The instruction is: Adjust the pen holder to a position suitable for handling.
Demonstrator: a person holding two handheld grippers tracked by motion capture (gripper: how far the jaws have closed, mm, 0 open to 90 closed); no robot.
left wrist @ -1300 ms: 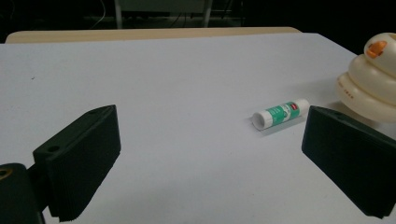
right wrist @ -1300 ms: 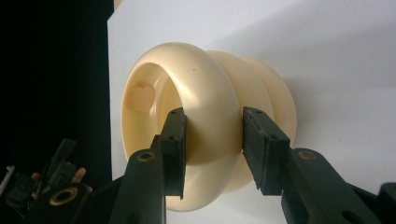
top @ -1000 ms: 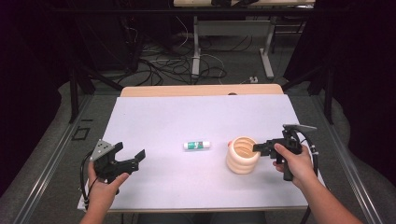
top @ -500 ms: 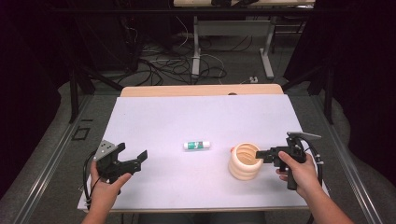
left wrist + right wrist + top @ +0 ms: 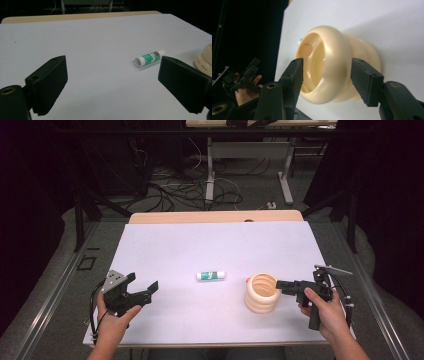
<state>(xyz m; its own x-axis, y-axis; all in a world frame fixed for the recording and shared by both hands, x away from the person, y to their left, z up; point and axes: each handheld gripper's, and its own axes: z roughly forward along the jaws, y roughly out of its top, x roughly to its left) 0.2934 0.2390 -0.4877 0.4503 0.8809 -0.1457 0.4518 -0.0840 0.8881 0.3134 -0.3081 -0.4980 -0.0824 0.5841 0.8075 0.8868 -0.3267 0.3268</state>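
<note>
A cream ribbed cup (image 5: pixel 261 295) stands upright on the white table (image 5: pixel 200 245), near its front right. My right gripper (image 5: pixel 278 284), rolled on its side, reaches the cup's right rim. In the right gripper view, the jaws of the right gripper (image 5: pixel 327 61) sit tight on either side of the cup's (image 5: pixel 332 45) top ring. A green and white glue stick (image 5: pixel 211 275) lies on its side mid-table. My left gripper (image 5: pixel 144 281) is at the front left, open and empty. In the left gripper view, the glue stick (image 5: pixel 149 57) lies ahead between the wide jaws of the left gripper (image 5: pixel 112 85).
The cup's edge (image 5: pixel 205 58) shows at far right in the left gripper view. A wooden strip (image 5: pixel 215 216) borders the table's far side, with cables and stand legs on the floor beyond. The left hand and its gripper (image 5: pixel 247 75) show far off in the right gripper view.
The right gripper and the cup slid together toward the near right, then held still for the last half second. The left gripper drifted slightly nearer. The glue stick stayed put.
</note>
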